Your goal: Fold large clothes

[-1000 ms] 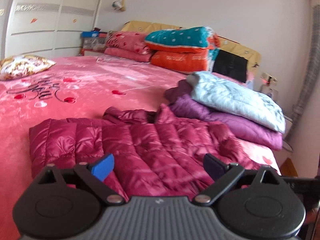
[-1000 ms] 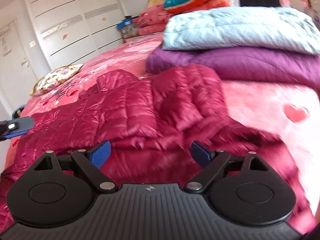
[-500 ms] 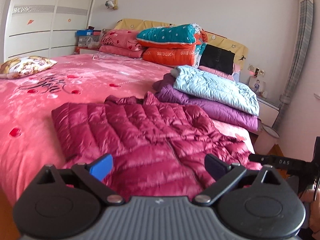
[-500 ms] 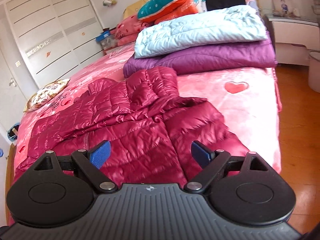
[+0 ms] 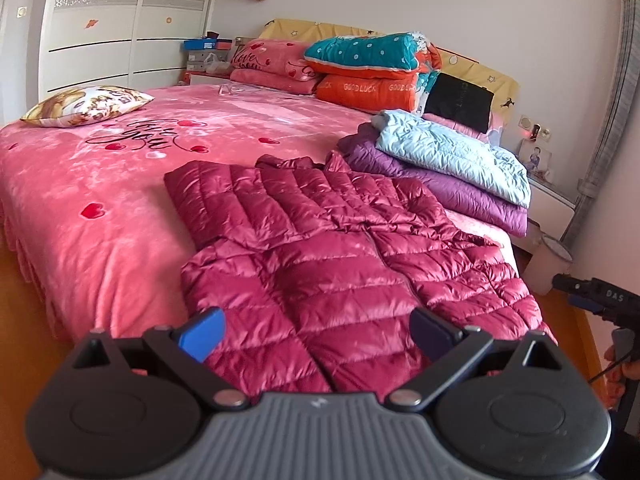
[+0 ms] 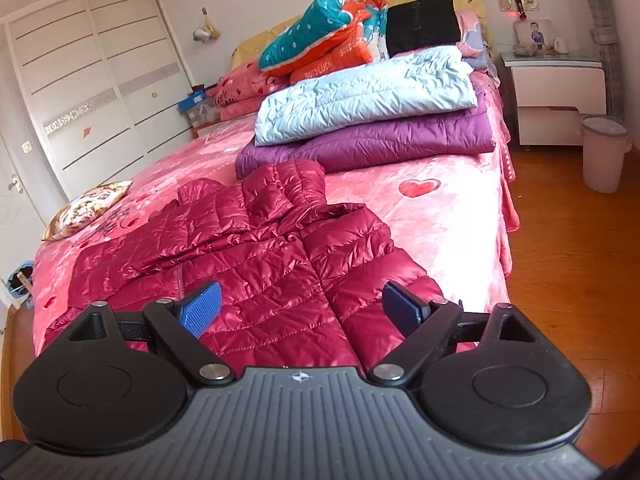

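A dark red puffer jacket (image 5: 336, 248) lies spread front-up on the pink bed (image 5: 92, 184), its hem at the near edge and its hood toward the pillows. It also shows in the right wrist view (image 6: 256, 264). My left gripper (image 5: 316, 332) is open and empty, held back from the hem. My right gripper (image 6: 302, 308) is open and empty, above the hem's right side. The right gripper's body (image 5: 600, 296) shows at the right edge of the left wrist view.
A folded light blue jacket (image 5: 452, 152) lies on a folded purple one (image 5: 440, 188) at the bed's right side. Pillows and quilts (image 5: 372, 68) are stacked at the headboard. A patterned cushion (image 5: 88, 104) lies far left. A nightstand (image 6: 556, 100) and bin (image 6: 604, 152) stand on the wooden floor.
Both grippers have pulled back and up from the jacket, so more of the bed and floor shows. The jacket now lies flat with nothing holding it.
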